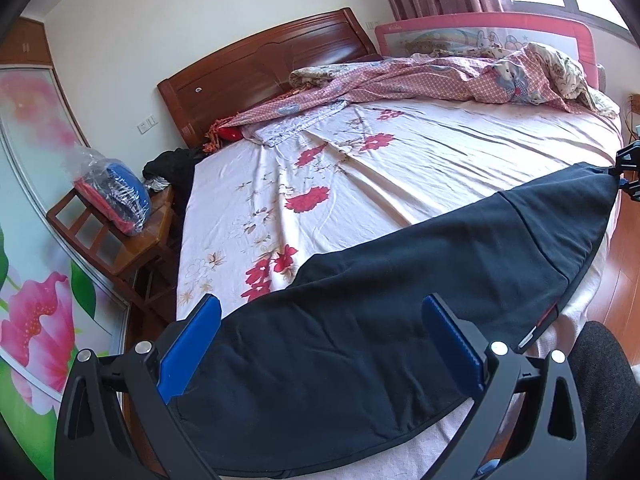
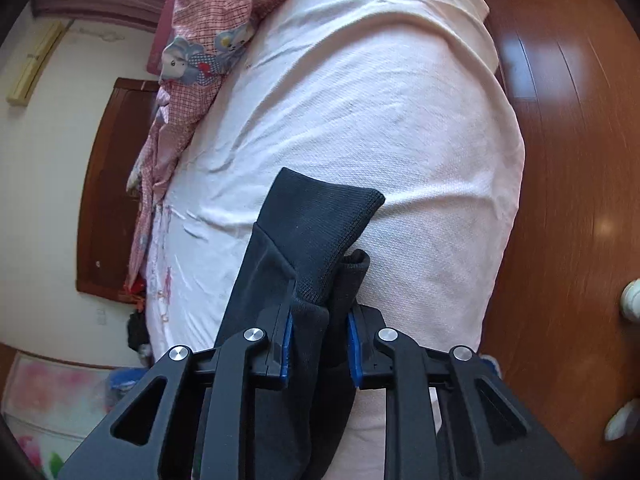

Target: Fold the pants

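Observation:
Dark navy pants (image 1: 400, 300) lie stretched along the near edge of the bed (image 1: 440, 152), waist end near me, leg end far right. My left gripper (image 1: 320, 320) is open, its blue-padded fingers (image 1: 192, 344) spread over the waist part of the pants, holding nothing. My right gripper (image 2: 320, 340) is shut on the ribbed leg cuffs of the pants (image 2: 320, 232), which stick up between its pads. In the left wrist view the right gripper (image 1: 628, 172) shows at the far right, holding the leg end.
A floral sheet covers the bed; a crumpled pink quilt (image 1: 460, 76) lies at the head by the wooden headboard (image 1: 260, 72). A wooden chair (image 1: 116, 236) with a plastic-wrapped bundle stands left of the bed. Wooden floor (image 2: 568, 160) lies beyond the bed's edge.

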